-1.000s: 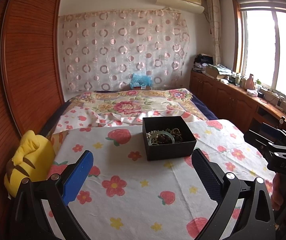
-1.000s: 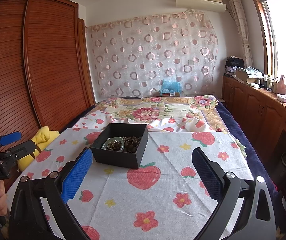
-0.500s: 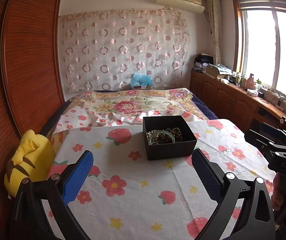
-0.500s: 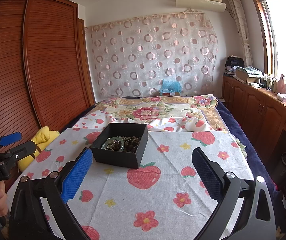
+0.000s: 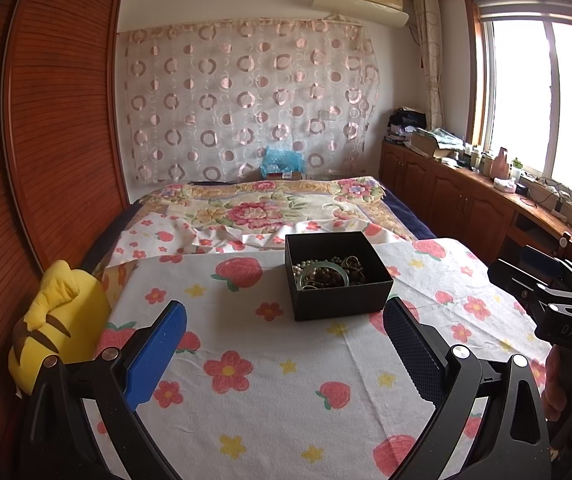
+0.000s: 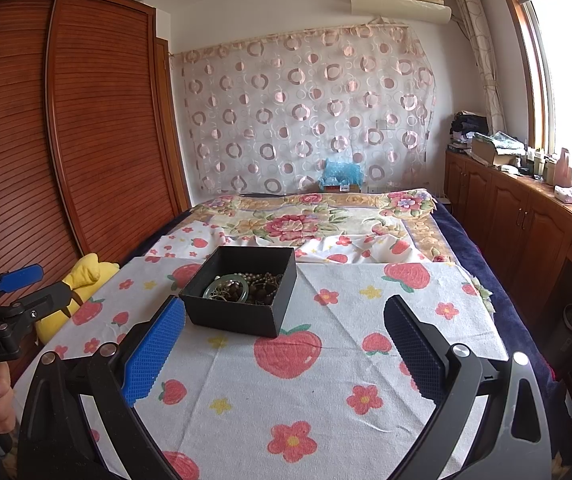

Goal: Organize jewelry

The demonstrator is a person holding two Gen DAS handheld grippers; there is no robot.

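A black open box sits on a white cloth printed with strawberries and flowers. Inside lies a tangle of jewelry: a pale green bangle, beads and chains. The box also shows in the right wrist view, with the jewelry in it. My left gripper is open and empty, a short way in front of the box. My right gripper is open and empty, in front of the box and a little to its right. Each gripper shows at the edge of the other's view.
A yellow plush toy lies at the cloth's left edge beside a wooden wardrobe. A floral bedspread lies beyond the box. Wooden cabinets with clutter run along the right wall under the window.
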